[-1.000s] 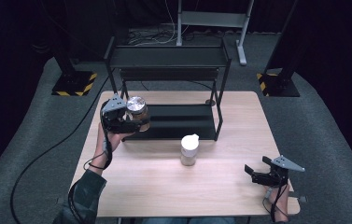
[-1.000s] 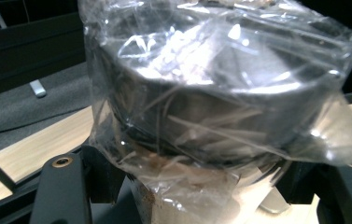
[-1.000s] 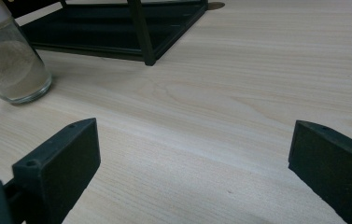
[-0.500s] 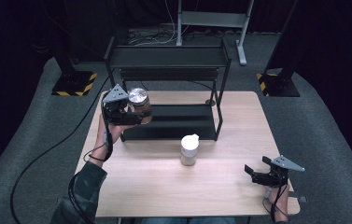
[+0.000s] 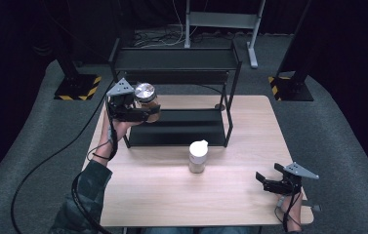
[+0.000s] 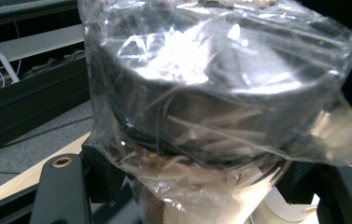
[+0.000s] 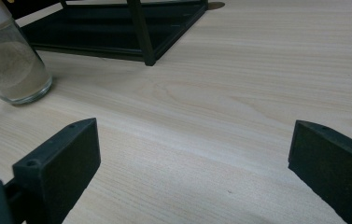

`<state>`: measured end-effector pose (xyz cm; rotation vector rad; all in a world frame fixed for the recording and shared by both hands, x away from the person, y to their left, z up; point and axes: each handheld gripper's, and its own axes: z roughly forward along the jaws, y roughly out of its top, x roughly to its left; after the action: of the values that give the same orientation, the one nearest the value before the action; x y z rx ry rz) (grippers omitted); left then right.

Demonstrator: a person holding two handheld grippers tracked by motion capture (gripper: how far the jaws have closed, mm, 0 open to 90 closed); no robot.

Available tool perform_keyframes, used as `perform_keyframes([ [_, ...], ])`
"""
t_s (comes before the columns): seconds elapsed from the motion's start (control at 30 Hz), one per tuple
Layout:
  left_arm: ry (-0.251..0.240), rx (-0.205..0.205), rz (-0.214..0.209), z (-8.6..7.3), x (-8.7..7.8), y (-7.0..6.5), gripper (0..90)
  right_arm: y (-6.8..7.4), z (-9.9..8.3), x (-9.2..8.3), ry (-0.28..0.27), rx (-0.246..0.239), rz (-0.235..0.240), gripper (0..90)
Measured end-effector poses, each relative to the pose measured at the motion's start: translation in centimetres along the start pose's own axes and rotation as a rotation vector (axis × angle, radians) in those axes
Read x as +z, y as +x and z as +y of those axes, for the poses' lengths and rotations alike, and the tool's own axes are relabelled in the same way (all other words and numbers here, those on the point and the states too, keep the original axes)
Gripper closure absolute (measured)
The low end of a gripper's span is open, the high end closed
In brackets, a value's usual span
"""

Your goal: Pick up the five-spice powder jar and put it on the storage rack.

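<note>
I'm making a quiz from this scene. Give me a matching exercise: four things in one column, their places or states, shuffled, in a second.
Things:
1. jar with the metal lid
2. jar with the white lid
3. right gripper
4. black rack

Places or states:
A. open, low over the table's near right corner
B. standing on the far half of the table
C. held in the left gripper, above the table
D. standing alone mid-table

Pairs: 1-C, 2-D, 3-A, 4-B

Plastic-wrapped, metal-lidded jar (image 5: 147, 100) — upright; lifted beside the rack's left end.
</note>
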<state>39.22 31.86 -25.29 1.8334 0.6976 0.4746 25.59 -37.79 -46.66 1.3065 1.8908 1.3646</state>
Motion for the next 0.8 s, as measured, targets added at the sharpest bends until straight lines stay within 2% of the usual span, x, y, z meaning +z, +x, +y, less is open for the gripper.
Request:
perform_keyframes([
  [0.8,-0.004,0.003,-0.024,2.1,0.2,1.4,30.3,-0.1,0.0,0.0,-0.002,0.000,0.003,1.1],
])
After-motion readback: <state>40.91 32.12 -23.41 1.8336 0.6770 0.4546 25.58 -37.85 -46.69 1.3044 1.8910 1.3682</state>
